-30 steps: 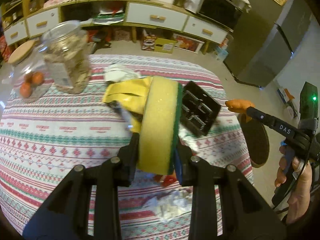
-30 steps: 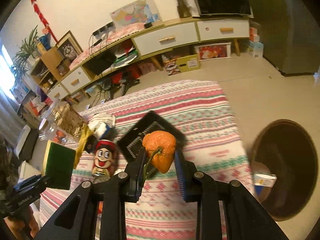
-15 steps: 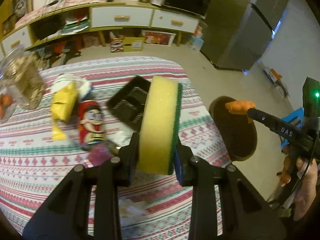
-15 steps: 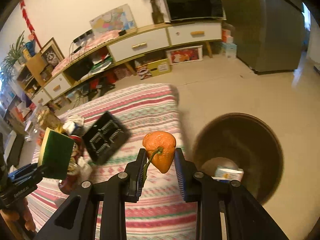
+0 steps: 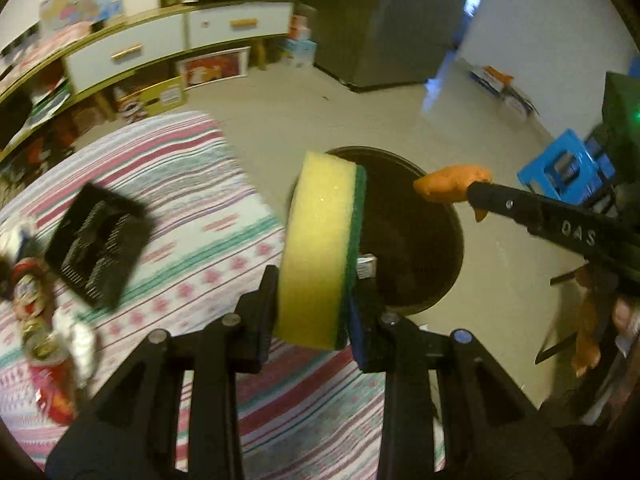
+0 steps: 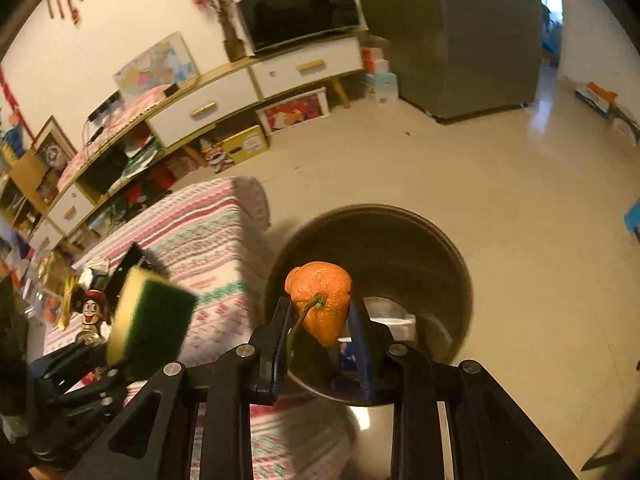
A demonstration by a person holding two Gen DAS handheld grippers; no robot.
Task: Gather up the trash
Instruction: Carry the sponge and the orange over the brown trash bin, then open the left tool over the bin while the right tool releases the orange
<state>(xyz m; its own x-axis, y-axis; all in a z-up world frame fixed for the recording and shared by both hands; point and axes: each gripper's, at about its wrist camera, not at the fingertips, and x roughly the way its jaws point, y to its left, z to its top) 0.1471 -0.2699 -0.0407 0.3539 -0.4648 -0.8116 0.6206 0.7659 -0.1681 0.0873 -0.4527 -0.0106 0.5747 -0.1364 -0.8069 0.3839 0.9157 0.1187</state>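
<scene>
My left gripper (image 5: pixel 314 300) is shut on a yellow sponge with a green scouring side (image 5: pixel 320 248), held at the table's right edge facing the dark round trash bin (image 5: pixel 416 240) on the floor. My right gripper (image 6: pixel 322 328) is shut on an orange pepper (image 6: pixel 320 296) with a green stem, held over the bin (image 6: pixel 400 248). The pepper also shows in the left wrist view (image 5: pixel 448 188), above the bin's far side. The sponge shows in the right wrist view (image 6: pixel 148 320), left of the bin. A small carton (image 6: pixel 347 356) lies inside the bin.
The table with the striped cloth (image 5: pixel 192 184) carries a black perforated tray (image 5: pixel 96 248), a red cartoon can (image 5: pixel 44 360) and crumpled wrappers (image 6: pixel 94 270). A blue crate (image 5: pixel 560 168) stands on the floor past the bin. A low cabinet (image 6: pixel 240 92) lines the back wall.
Both grippers have swung right, off the table toward the bin. The pepper is now over the bin, and the sponge has come to the table's edge beside it.
</scene>
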